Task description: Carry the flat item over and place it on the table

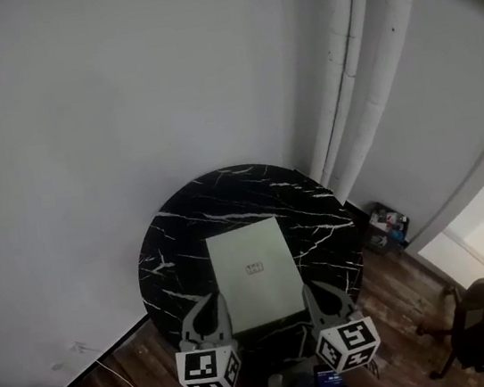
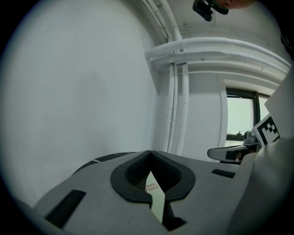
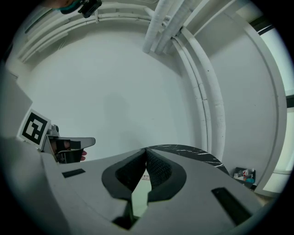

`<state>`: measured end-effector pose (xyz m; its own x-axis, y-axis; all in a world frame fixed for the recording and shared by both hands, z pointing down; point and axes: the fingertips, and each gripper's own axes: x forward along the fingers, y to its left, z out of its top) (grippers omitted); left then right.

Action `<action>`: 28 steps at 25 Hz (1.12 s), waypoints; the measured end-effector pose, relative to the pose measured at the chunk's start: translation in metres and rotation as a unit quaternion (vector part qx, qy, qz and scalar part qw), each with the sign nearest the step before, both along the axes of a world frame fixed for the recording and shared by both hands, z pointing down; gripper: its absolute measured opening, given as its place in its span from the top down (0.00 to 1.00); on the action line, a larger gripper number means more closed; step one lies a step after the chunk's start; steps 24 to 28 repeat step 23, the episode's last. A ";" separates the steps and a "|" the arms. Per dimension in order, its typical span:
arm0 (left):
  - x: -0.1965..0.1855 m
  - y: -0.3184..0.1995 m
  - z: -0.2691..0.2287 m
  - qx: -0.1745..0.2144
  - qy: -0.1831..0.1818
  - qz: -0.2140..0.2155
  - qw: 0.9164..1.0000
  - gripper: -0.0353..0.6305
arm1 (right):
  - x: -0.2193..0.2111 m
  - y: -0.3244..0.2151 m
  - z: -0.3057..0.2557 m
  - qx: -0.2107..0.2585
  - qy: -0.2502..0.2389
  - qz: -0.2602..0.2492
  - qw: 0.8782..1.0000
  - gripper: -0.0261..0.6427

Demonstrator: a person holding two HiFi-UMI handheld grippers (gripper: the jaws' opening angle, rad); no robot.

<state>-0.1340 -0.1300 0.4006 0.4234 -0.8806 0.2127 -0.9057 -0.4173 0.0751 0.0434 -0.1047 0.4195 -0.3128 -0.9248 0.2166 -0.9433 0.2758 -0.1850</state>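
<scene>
Placing step: ur left claw [image 1: 208, 315] & right claw [image 1: 323, 300] are both clamped shut on near corners of the flat item [image 1: 254, 272], now over the surface [image 1: 176, 234] toward its near edge; next, settle it flat & release.

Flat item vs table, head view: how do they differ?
The flat item is pale green and rectangular; the table is black with white veins and round. The flat item is much smaller and sits within the table's rim. Both surfaces are flat.
</scene>
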 end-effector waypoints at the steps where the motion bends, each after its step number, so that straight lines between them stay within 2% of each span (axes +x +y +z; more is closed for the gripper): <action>1: 0.001 0.002 -0.003 0.003 0.000 0.002 1.000 0.93 | -0.001 0.003 -0.001 0.001 0.001 0.001 1.000 0.93; 10: -0.002 0.015 -0.016 0.016 -0.001 0.009 1.000 0.93 | 0.002 0.016 -0.006 0.006 0.002 0.008 1.000 0.93; 28: -0.002 0.012 -0.011 0.007 0.000 0.013 1.000 0.93 | 0.009 0.007 -0.004 0.003 0.006 0.014 1.000 0.94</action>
